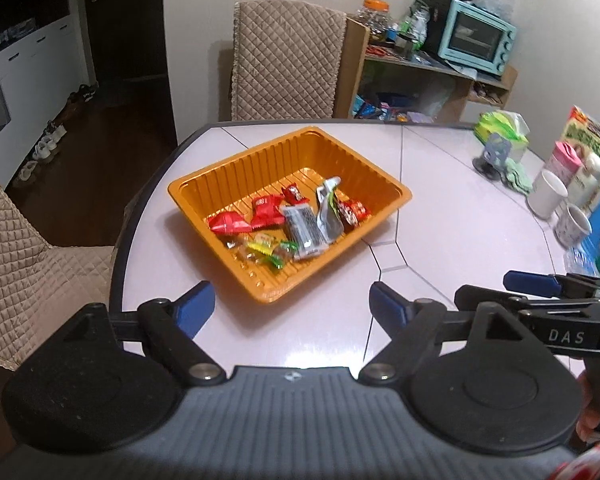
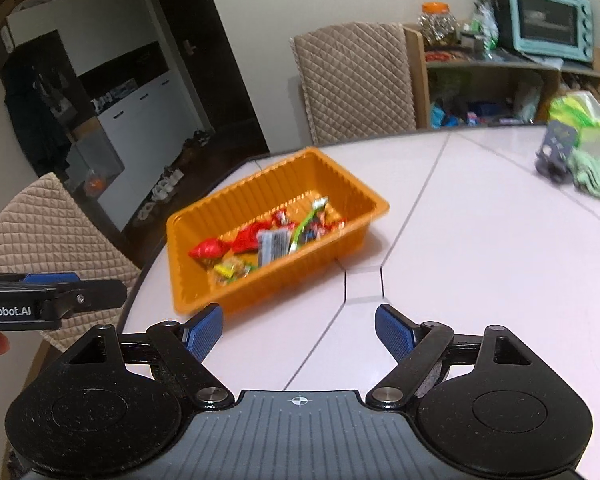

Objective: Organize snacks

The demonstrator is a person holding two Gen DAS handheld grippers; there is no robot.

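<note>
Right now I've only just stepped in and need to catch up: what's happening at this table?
A person holds a two-finger gripper in each hand over the pale table. The left gripper and right gripper are both open and empty, hovering short of the ribbed orange plastic tray. The tray holds the wrapped snacks: red packets, a grey-and-silver packet and small yellow-green candies. No loose snacks show on the table.

Pale table (image 1: 440, 208) bears orange tray (image 1: 204, 190), mugs (image 1: 546, 194), cloth (image 2: 592, 178).

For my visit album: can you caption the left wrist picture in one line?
Open left hand-held gripper above a table, facing an orange tray of wrapped snacks.
</note>
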